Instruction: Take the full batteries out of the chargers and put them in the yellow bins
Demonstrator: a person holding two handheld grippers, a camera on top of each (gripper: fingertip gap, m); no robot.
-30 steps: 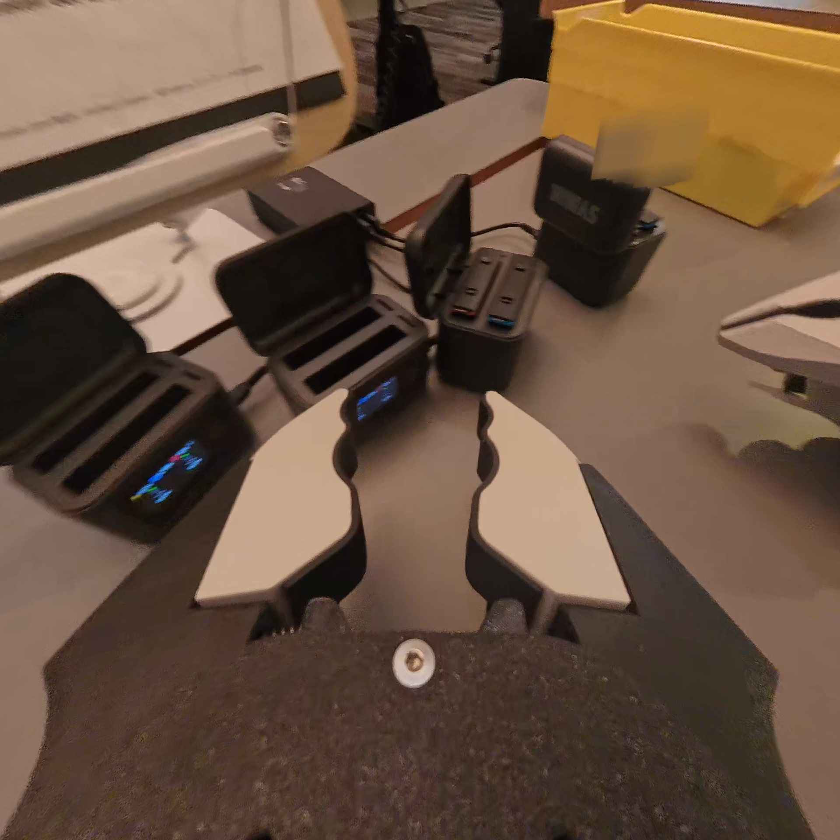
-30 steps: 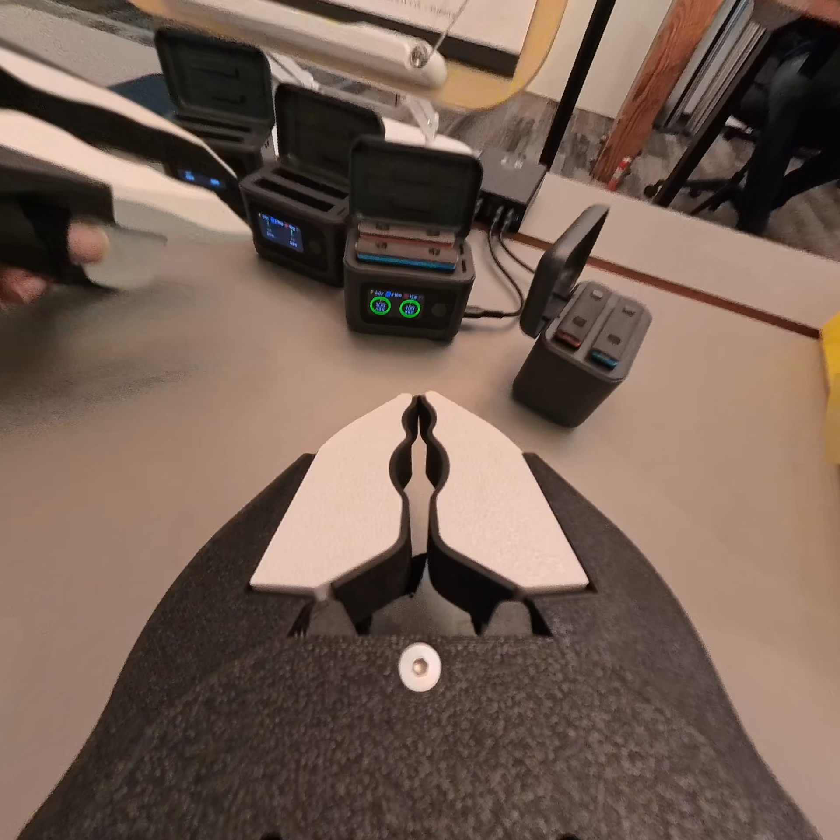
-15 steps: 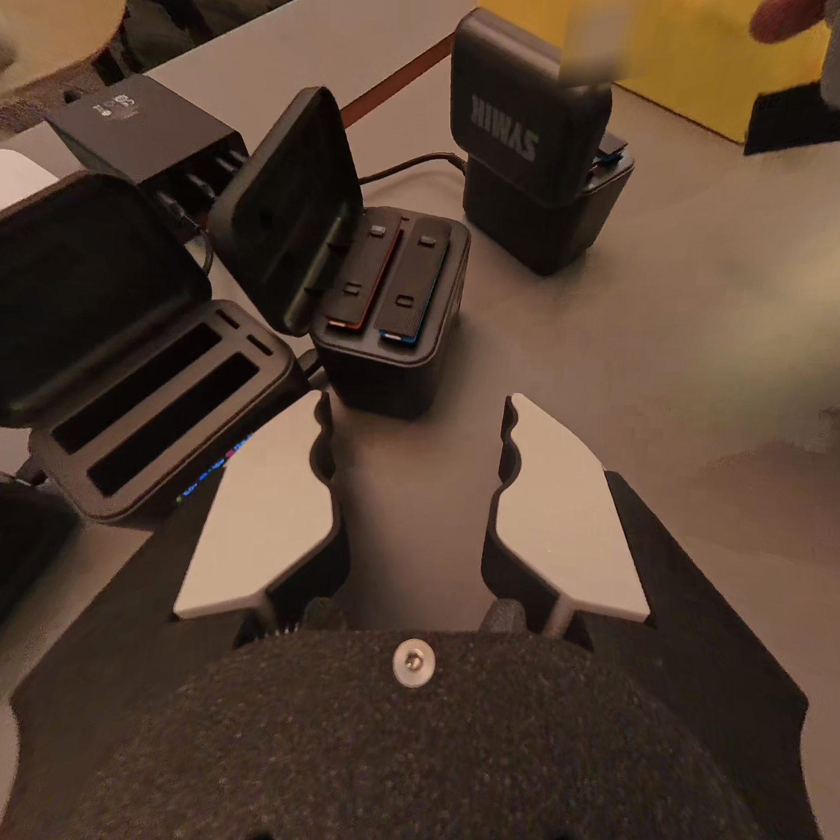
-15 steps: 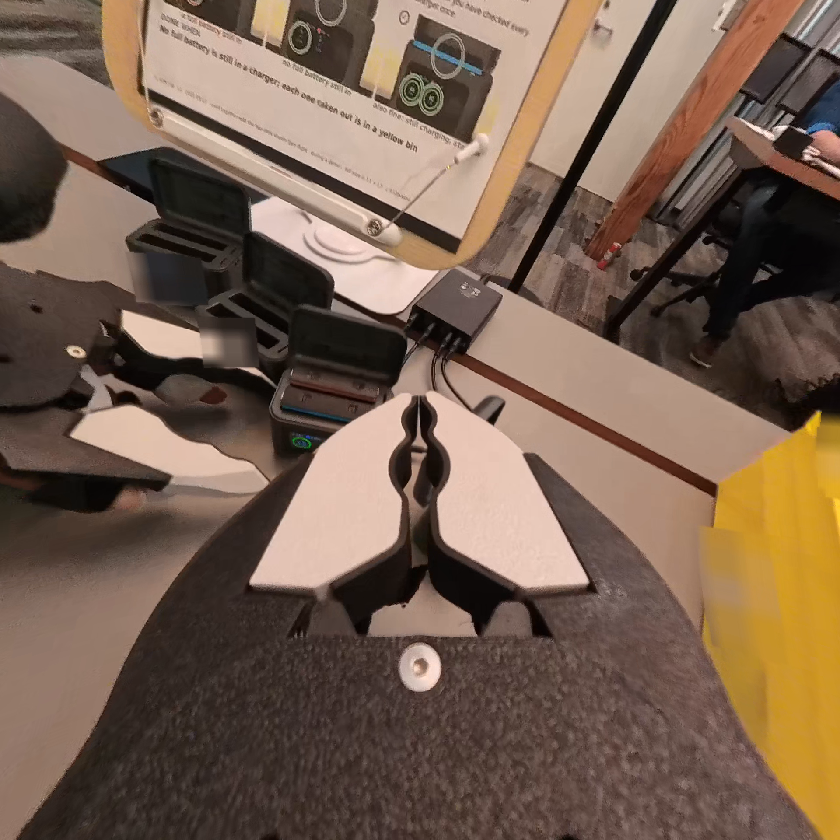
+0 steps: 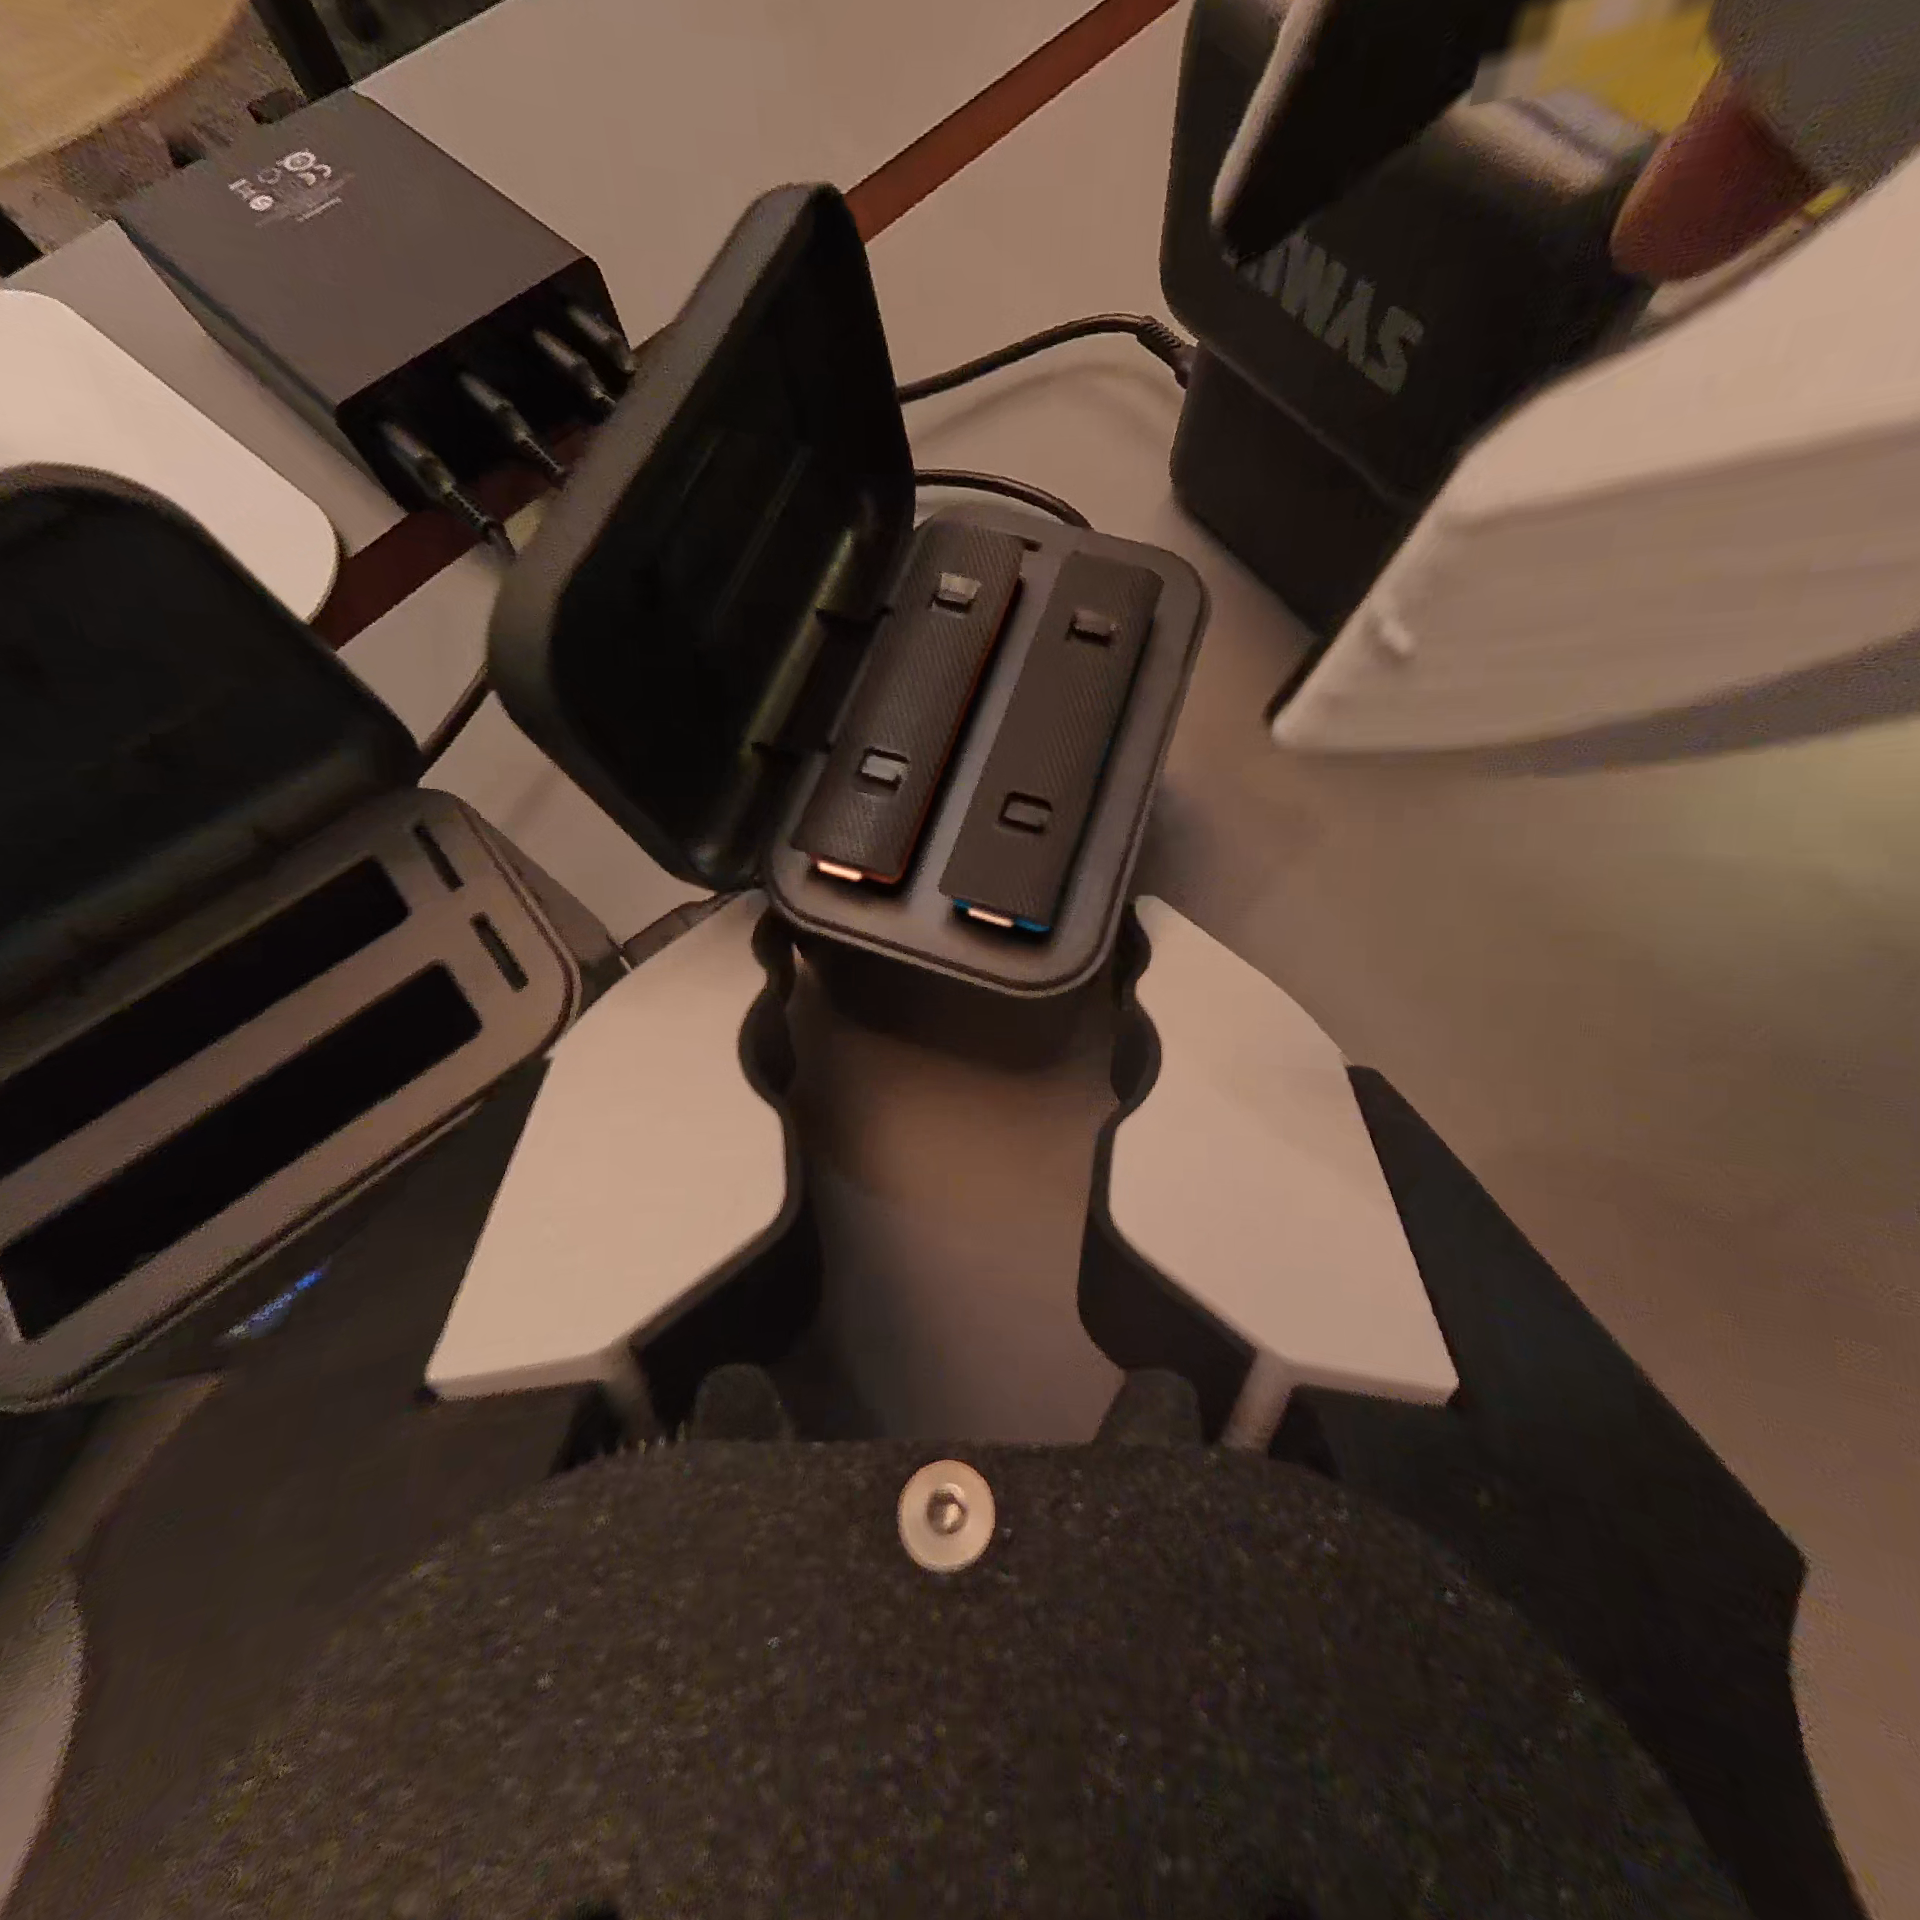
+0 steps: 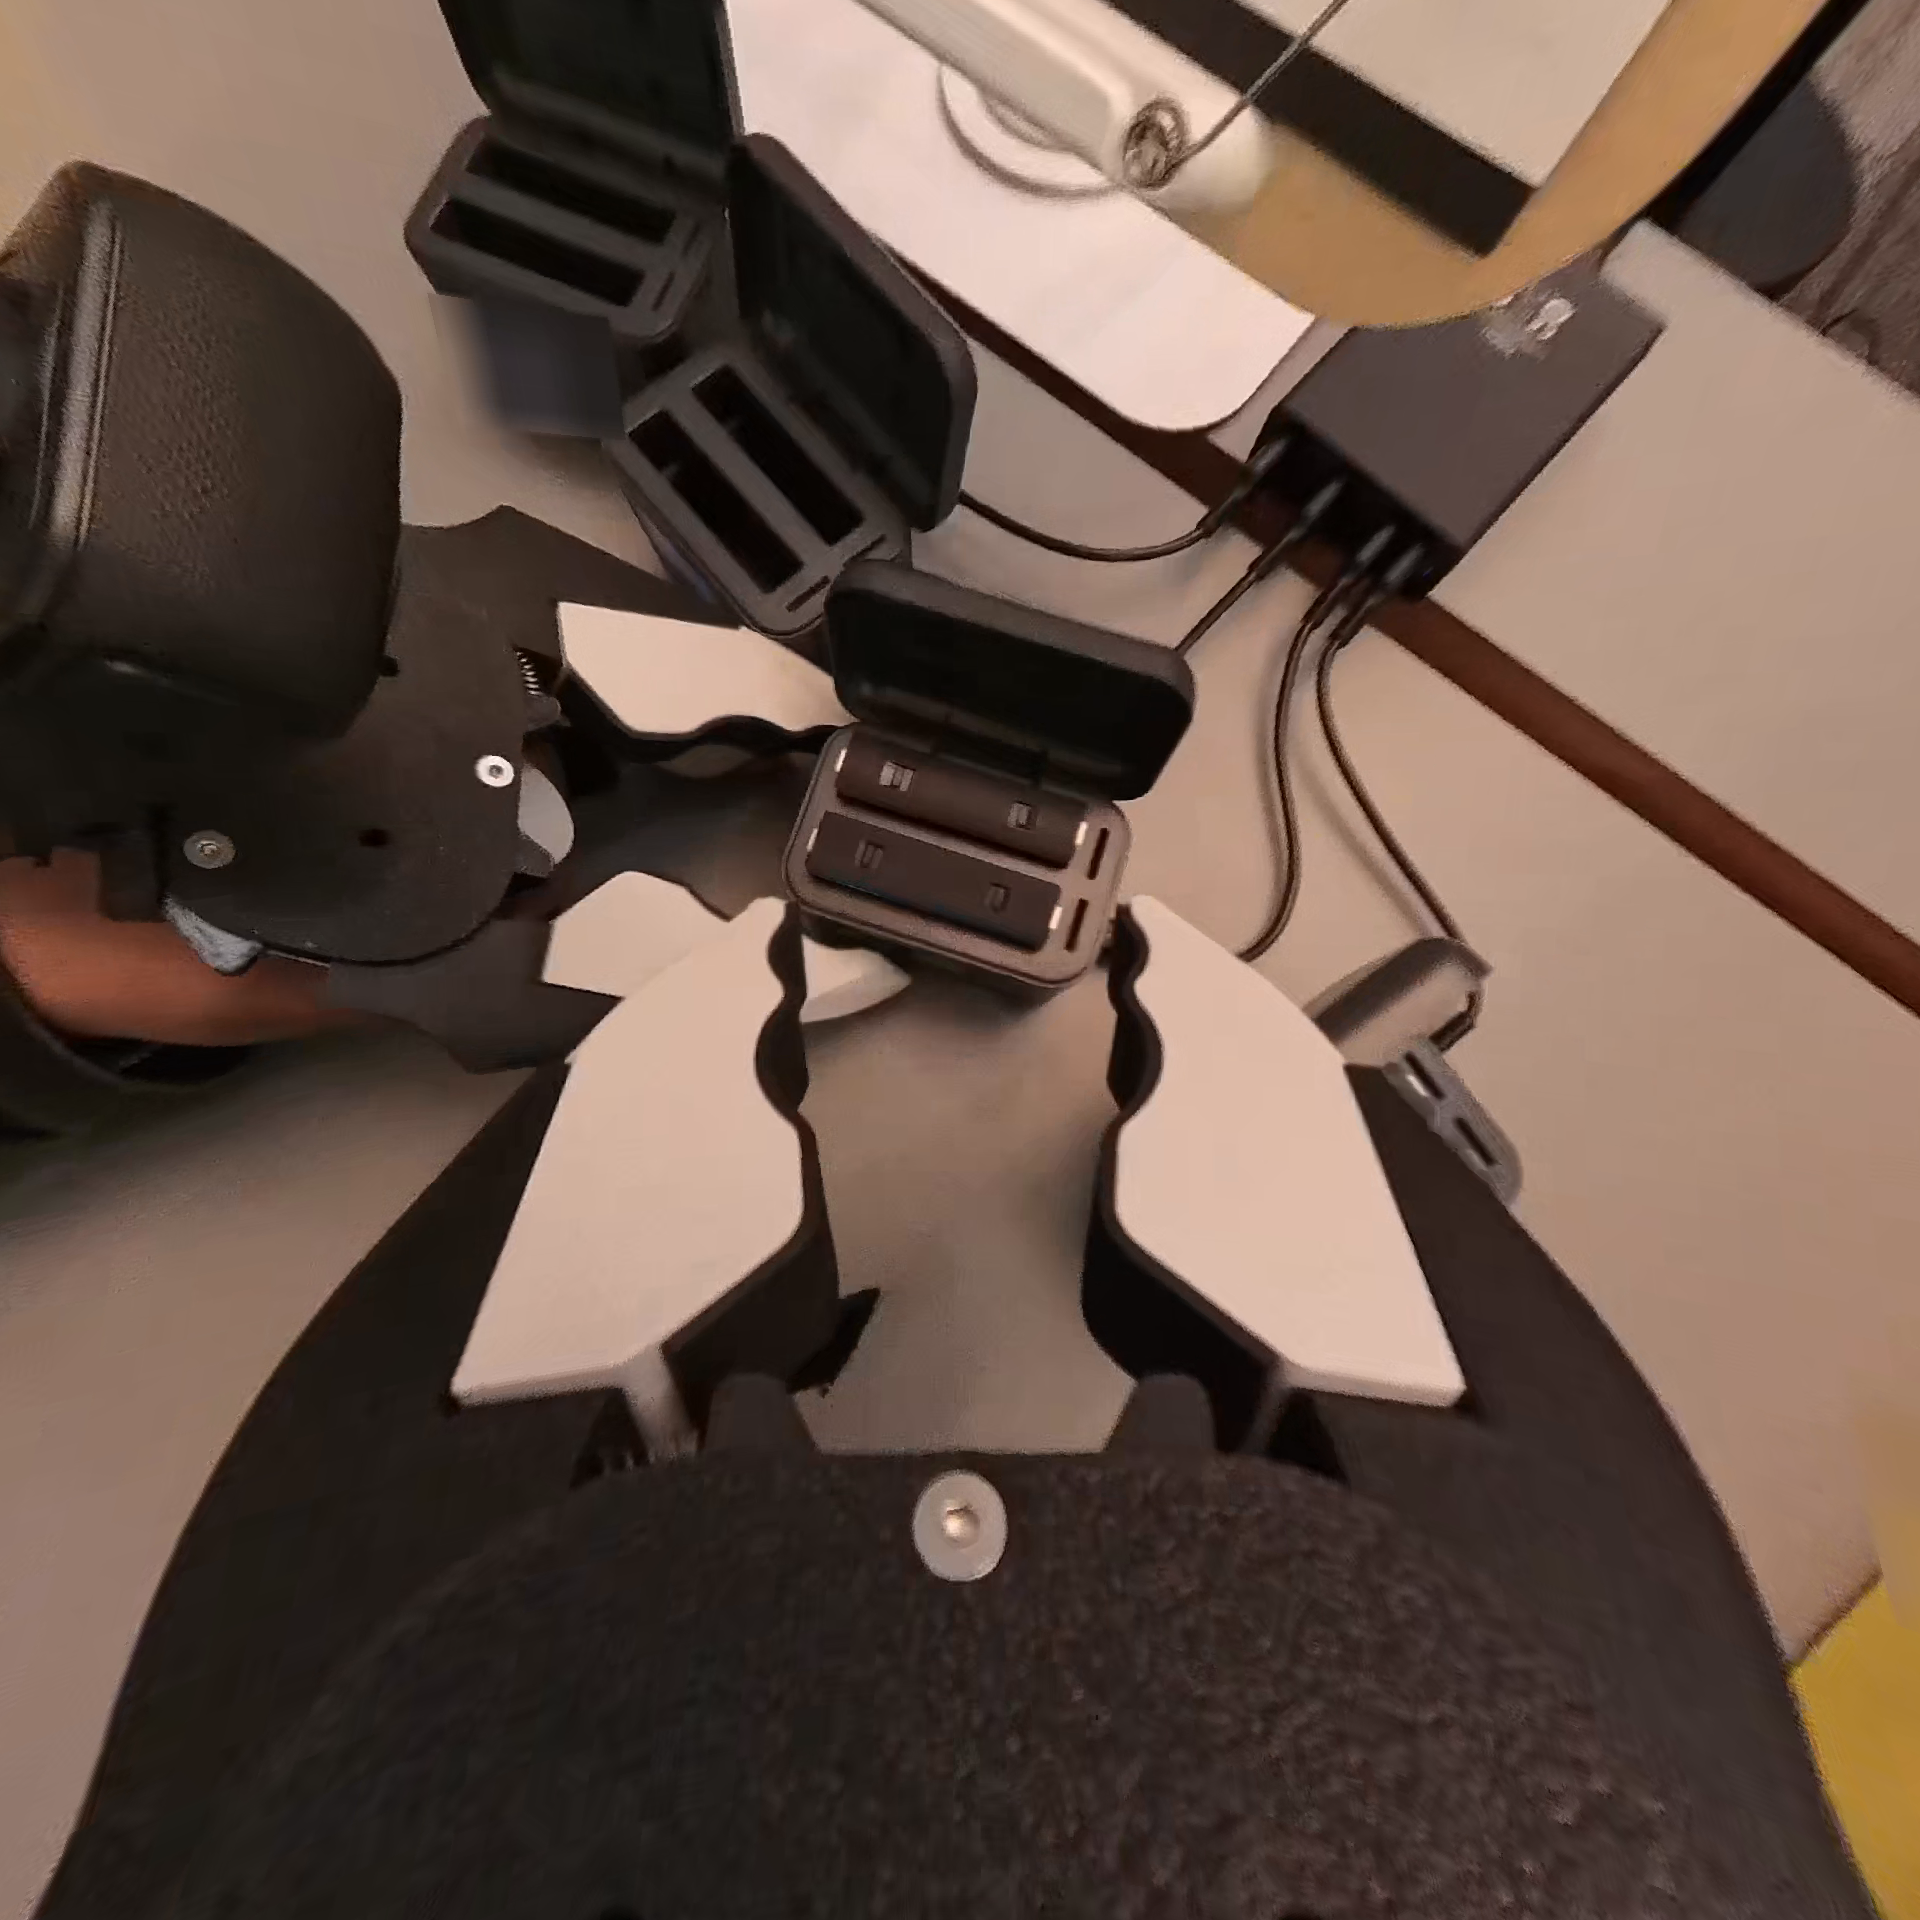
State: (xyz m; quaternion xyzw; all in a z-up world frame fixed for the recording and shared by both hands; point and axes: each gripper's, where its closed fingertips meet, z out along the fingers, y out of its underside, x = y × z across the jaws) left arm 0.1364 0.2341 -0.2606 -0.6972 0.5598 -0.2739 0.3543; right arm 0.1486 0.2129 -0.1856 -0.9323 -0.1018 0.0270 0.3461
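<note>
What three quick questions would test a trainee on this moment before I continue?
1. True or false: the left claw is shut.
2. How many batteries sit in the open charger that its fingertips straddle?
3. The neighbouring charger to the left holds: A) two batteries, B) one battery, C) none.

Key: 1 false, it is open; 2 two; 3 C, both slots are empty.

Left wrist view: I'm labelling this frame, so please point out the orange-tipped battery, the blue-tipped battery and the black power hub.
orange-tipped battery [image 5: 902, 717]: left wrist view, middle of its textured top face.
blue-tipped battery [image 5: 1049, 748]: left wrist view, middle of its textured top face.
black power hub [image 5: 343, 244]: left wrist view, its flat top.
</note>
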